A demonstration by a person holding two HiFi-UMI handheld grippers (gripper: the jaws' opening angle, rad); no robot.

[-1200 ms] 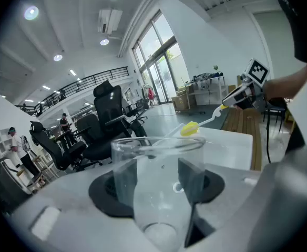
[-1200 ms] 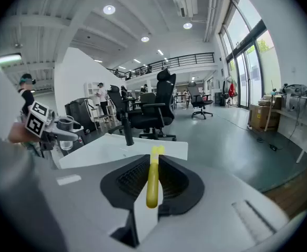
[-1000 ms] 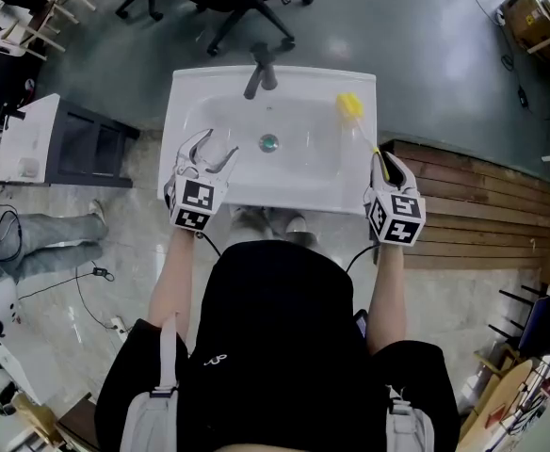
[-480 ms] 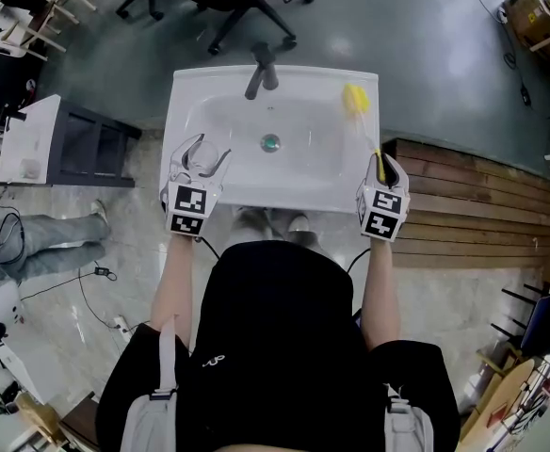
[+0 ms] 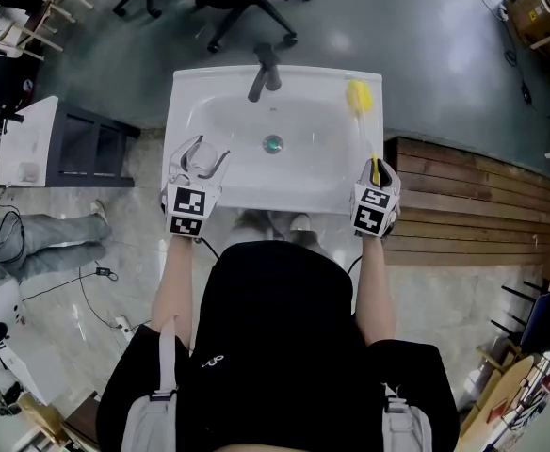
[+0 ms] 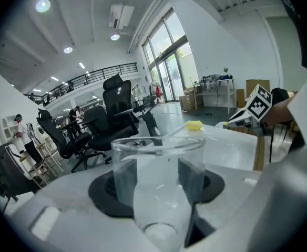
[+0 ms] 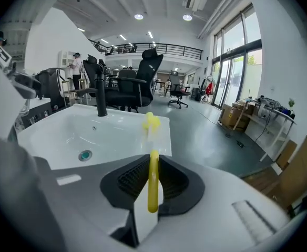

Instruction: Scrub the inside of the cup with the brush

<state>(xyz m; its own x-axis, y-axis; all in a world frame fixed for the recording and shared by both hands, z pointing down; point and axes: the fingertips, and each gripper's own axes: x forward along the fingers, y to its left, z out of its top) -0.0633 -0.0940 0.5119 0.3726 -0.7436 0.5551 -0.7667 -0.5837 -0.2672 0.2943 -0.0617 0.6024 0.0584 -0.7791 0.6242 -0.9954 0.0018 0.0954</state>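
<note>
The left tool (image 5: 204, 155) is clamped on a clear cup (image 6: 159, 172), whose sides are pressed by both dark pads. The cup is held above the front left edge of the white sink (image 5: 188, 85), its open mouth turned away from the tool. The right tool (image 5: 377, 169) is closed on the thin yellow handle of the brush (image 7: 153, 185) at the sink's front right corner. The brush's yellow head is raised over the back right rim. A dark faucet (image 5: 263, 72) is seen at the back edge.
</note>
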